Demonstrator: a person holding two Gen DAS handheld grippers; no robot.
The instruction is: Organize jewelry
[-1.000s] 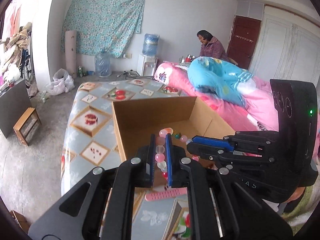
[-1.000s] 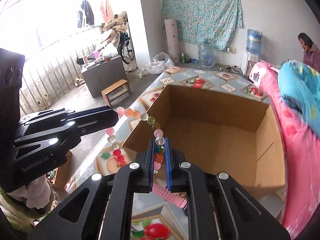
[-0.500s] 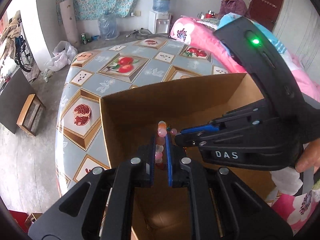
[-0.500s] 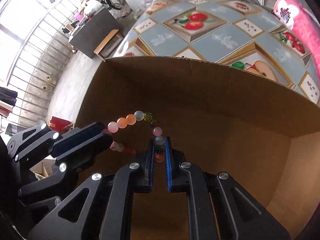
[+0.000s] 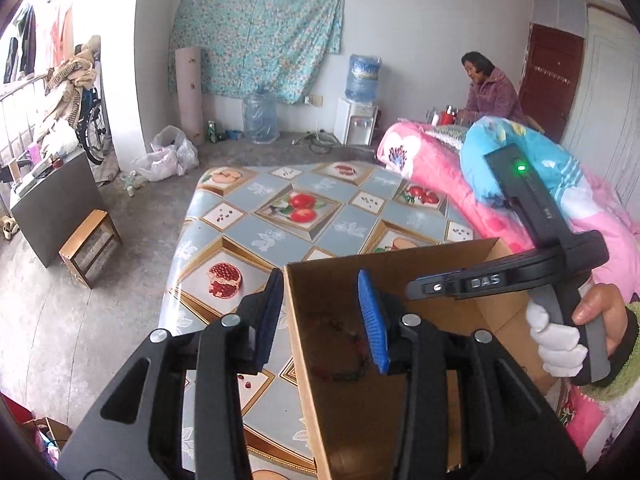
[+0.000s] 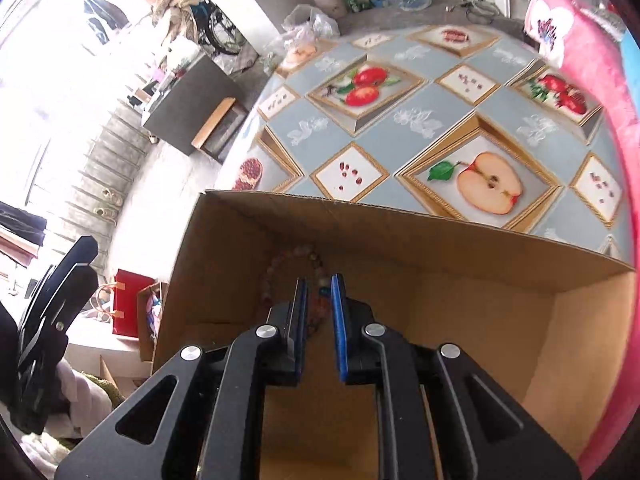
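Observation:
A bead bracelet [image 5: 344,360] lies loose on the floor of the open cardboard box [image 5: 384,258], near its left wall. My left gripper [image 5: 320,316] hangs above the box's near left corner. Its jaws are opening wide, with only the box wall below them and nothing gripped. My right gripper [image 6: 319,314] points down into the box [image 6: 400,210]. Its jaws are opening a little. The bracelet [image 6: 280,272] shows just beyond and partly between its pads, blurred and free of their grip. In the left wrist view the right gripper [image 5: 420,285] reaches in over the box from the right.
The box stands on a table with a fruit-patterned cloth [image 5: 280,216]. A pink quilt [image 5: 432,168] borders the table's right side. A person [image 5: 488,88] sits at the back. A wooden stool [image 5: 90,240] and a red bag [image 6: 128,304] are on the floor to the left.
Both grippers held the bracelet stretched between them over the box. Both jaws have opened, and the bracelet has dropped to the box floor. The left gripper has drawn back to the box's left wall.

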